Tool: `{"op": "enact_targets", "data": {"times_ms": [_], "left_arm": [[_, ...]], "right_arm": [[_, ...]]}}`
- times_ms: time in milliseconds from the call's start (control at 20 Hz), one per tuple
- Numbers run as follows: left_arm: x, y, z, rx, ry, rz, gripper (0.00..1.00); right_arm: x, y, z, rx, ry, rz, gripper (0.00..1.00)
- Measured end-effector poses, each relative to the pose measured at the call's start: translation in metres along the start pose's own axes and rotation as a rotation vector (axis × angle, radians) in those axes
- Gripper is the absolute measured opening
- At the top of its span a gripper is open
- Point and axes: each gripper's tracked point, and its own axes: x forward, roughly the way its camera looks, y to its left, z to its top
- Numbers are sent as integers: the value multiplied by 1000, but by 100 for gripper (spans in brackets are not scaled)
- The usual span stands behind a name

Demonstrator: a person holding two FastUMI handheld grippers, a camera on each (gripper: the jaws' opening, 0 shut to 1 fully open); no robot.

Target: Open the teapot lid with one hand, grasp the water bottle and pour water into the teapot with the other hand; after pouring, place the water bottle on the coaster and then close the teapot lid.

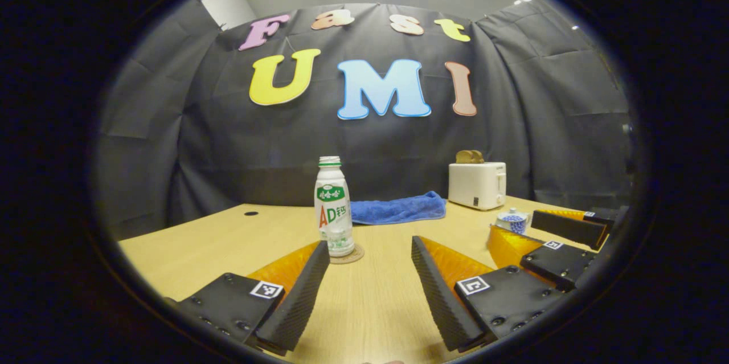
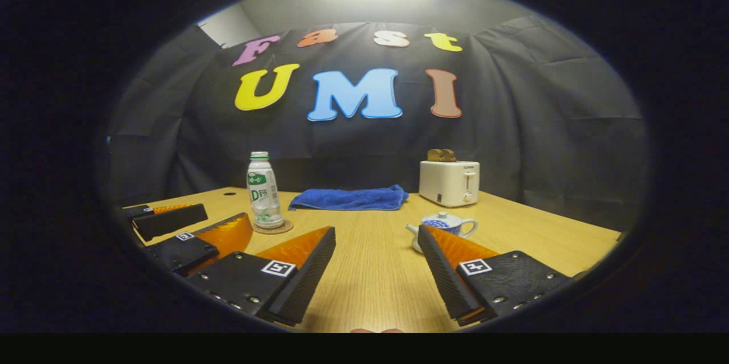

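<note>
Left gripper view: I am holding the left tool (image 1: 370, 264) low over the counter (image 1: 188, 244), fingers spread wide with nothing between them. The water bottle (image 1: 333, 207) is standing upright on the coaster (image 1: 348, 256) at centre frame, just beyond the left finger's tip. The teapot (image 1: 512, 220) is sitting at right of centre, lid on, partly masked by the other tool. A blue towel (image 1: 398, 208) and a toaster (image 1: 477, 184) are lying behind, toward the back wall.

Right gripper view: I am keeping the right tool (image 2: 377, 253) open too, gripping nothing. The teapot (image 2: 444, 223) is sitting just past the right finger's tip, lid knob showing on top. The bottle (image 2: 263, 190) on its coaster (image 2: 273, 228) is standing at left of centre, with the left tool (image 2: 196, 227) low at the left edge.

Judging the step: nothing is started yet; lid first. I am planning to bring the right tool over the teapot's knob, centred, and close gently, since the knob is small and glazed and likely slick. Lift straight up so the pot does not drag. The left tool is lining up well for the bottle's waist.
</note>
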Motion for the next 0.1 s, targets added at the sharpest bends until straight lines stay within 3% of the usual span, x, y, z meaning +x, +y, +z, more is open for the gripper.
{"op": "enact_targets", "data": {"times_ms": [100], "left_arm": [[-3, 0, -1, -3, 1, 0, 100]], "right_arm": [[-3, 4, 0, 0, -4, 5, 89]]}}
